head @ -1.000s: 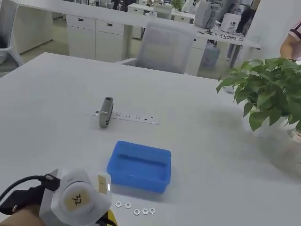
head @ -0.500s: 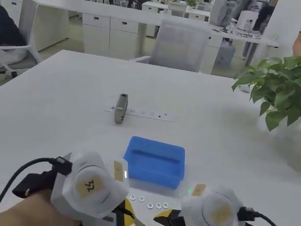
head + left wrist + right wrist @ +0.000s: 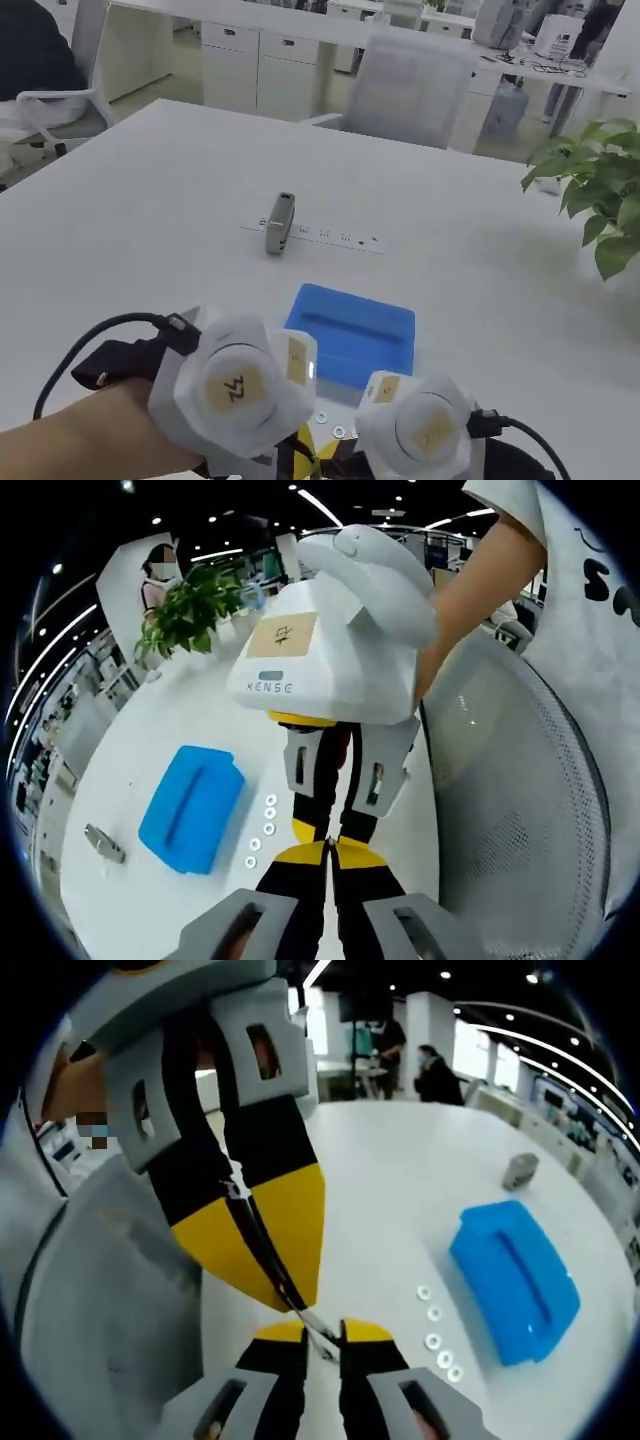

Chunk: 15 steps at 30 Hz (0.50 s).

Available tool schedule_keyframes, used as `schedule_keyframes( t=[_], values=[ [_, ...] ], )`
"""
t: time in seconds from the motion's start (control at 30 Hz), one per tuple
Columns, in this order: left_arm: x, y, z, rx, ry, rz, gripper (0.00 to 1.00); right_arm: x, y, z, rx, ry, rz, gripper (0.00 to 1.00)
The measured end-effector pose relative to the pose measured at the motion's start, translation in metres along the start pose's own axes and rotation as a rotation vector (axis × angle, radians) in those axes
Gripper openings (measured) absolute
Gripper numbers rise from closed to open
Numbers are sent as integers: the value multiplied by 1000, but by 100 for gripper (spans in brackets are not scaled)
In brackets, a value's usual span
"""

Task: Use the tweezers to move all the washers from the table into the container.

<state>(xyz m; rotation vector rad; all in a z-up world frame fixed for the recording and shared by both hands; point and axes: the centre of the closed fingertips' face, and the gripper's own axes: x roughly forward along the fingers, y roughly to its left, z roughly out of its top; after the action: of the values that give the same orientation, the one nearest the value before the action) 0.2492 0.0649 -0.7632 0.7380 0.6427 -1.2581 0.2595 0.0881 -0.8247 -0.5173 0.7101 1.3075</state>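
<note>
Washers [image 3: 432, 1341]: five tiny flat rings, likely light, hard and slippery. They lie in a row on the worktop, just beside the blue container's [image 3: 515, 1280] long side and toward the near edge. Best nipped across one rim. Left gripper [image 3: 283, 1290] is clamped on thin, stiff tweezers [image 3: 262, 1245]. Right gripper [image 3: 322, 1340] meets it tip to tip, jaws narrow around the tweezers' end; grip unclear.
</note>
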Motion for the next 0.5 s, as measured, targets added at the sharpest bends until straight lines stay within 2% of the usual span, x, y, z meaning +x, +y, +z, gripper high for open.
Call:
schedule_keyframes(
  t=[0.1, 0.13, 0.2, 0.27, 0.3, 0.33, 0.43, 0.47, 0.5],
  values=[
    [1, 1, 1, 0, -1, 11, 0, -1, 0, -1, 9, -6, -5, 6],
    [1, 2, 2, -6, -7, 20, 0, -1, -1, -2, -12, -8, -16, 6],
    [2, 5, 3, -68, -31, 65, 0, -3, -1, -3, -30, -7, -28, 4],
    [3, 7, -3, -118, -41, 106, 1, -4, -5, -4, -25, -6, -46, 3],
    [2, 7, -8, -175, -50, 130, 3, -5, -7, -5, -14, -10, -48, 3],
    [1, 5, -12, -204, -52, 138, 4, -6, -8, -5, 7, -16, -48, 2],
    [-11, 2, -26, -343, -98, 205, 9, -10, -15, -6, 83, -39, -54, 2],
    [-13, 2, -28, -359, -103, 214, 11, -12, -17, -5, 96, -48, -57, 2],
    [-19, 0, -35, -412, -110, 244, 14, -14, -19, -4, 113, -56, -57, 2]
  ],
)
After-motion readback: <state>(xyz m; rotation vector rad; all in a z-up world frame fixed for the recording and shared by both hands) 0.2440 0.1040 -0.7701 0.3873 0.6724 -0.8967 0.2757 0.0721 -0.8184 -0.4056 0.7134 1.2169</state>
